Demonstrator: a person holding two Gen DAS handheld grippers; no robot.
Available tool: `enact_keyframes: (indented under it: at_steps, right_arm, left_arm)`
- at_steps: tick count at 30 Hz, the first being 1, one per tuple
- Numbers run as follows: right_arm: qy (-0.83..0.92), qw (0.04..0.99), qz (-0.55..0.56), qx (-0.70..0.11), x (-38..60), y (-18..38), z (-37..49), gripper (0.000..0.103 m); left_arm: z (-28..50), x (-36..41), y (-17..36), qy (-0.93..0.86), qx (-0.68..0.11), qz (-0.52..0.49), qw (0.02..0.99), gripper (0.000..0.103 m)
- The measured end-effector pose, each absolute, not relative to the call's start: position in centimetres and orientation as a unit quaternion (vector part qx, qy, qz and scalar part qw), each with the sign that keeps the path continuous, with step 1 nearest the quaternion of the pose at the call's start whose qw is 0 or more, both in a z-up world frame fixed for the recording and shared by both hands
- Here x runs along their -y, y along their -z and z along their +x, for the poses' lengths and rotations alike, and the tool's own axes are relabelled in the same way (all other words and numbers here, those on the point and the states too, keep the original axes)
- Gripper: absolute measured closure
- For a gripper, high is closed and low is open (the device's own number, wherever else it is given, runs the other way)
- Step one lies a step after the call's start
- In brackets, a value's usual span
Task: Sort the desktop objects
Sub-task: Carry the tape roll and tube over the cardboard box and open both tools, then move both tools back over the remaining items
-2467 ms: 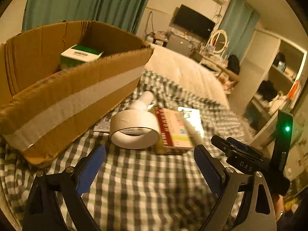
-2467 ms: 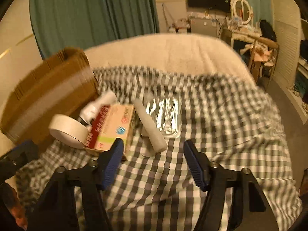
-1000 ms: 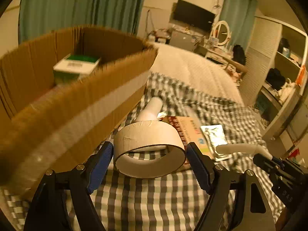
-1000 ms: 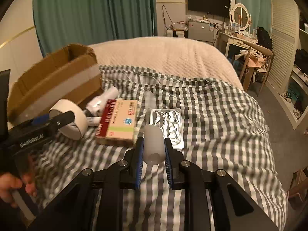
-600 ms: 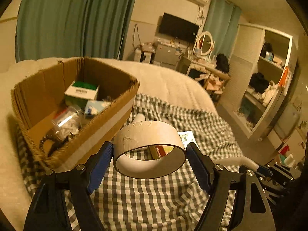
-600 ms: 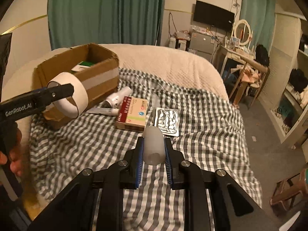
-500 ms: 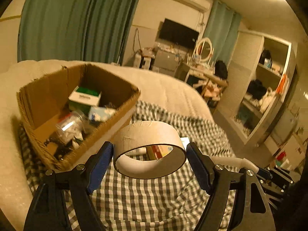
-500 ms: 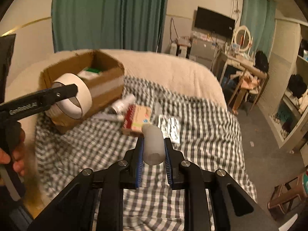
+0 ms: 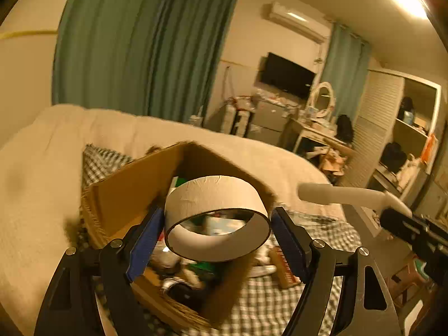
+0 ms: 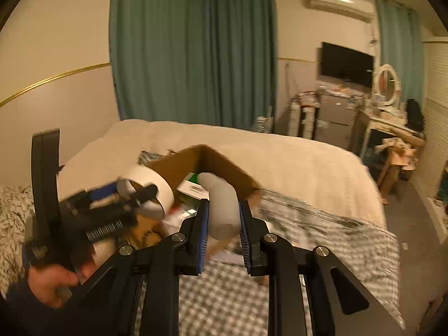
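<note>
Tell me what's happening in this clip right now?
A person is sorting items into a cardboard box on a bed. The left hand-held gripper holds a roll of tape above the open box. The right hand-held gripper clamps a white tube, also held over the box. Neither item has been dropped in yet.
</note>
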State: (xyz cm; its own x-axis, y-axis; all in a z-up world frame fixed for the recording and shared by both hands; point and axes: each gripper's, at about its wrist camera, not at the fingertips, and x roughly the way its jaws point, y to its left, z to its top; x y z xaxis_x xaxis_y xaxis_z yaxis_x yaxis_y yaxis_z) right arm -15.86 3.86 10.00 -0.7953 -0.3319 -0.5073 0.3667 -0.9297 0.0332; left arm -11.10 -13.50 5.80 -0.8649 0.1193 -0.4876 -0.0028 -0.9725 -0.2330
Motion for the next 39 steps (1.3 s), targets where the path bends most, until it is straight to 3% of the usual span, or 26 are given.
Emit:
enact_keyframes:
  at_steps: [6, 8, 10, 12, 20, 27, 31, 39]
  right_arm:
    - [0.938, 0.206, 0.28, -0.012, 1.3, -8.3, -22.8, 0.082]
    - [0.939, 0.202, 0.279, 0.003, 1.9, -7.8, -24.3, 0.079]
    - [0.939, 0.196, 0.282, 0.023, 1.7, -7.6, -25.6, 0.056]
    - [0.94, 0.192, 0.279, 0.042, 0.9, -7.6, -25.9, 0.047]
    - [0.952, 0.139, 0.272, 0.028, -7.0, -7.8, -20.4, 0.042]
    - [0.958, 0.047, 0.281, -0.022, -16.8, -4.0, -14.6, 0.041]
    - [0.953, 0.009, 0.302, 0.023, -22.1, 0.9, -13.5, 0.041]
    - [0.947, 0.025, 0.316, 0.055, -24.4, 4.8, -17.4, 0.04]
  left_arm:
    - [-13.3, 15.2, -3.5, -0.958, 0.091, -0.27, 0.017, 0.021]
    - [-13.8, 15.3, -2.9, -0.956, 0.092, -0.277, 0.021, 0.013]
    - [-13.7, 14.9, -2.5, -0.955, 0.085, -0.284, 0.008, 0.004]
    - [-14.0, 14.9, -2.2, -0.953, 0.08, -0.291, -0.002, 0.004]
    - [-12.4, 13.5, -2.0, -0.942, 0.11, -0.318, 0.005, 0.003]
    - [-7.5, 5.7, -2.5, -0.948, 0.072, -0.299, 0.082, 0.0]
    - [-6.5, 0.9, -0.2, -0.937, 0.087, -0.319, 0.11, 0.0]
    - [-9.2, -7.6, 6.6, -0.922, 0.003, -0.378, 0.078, 0.0]
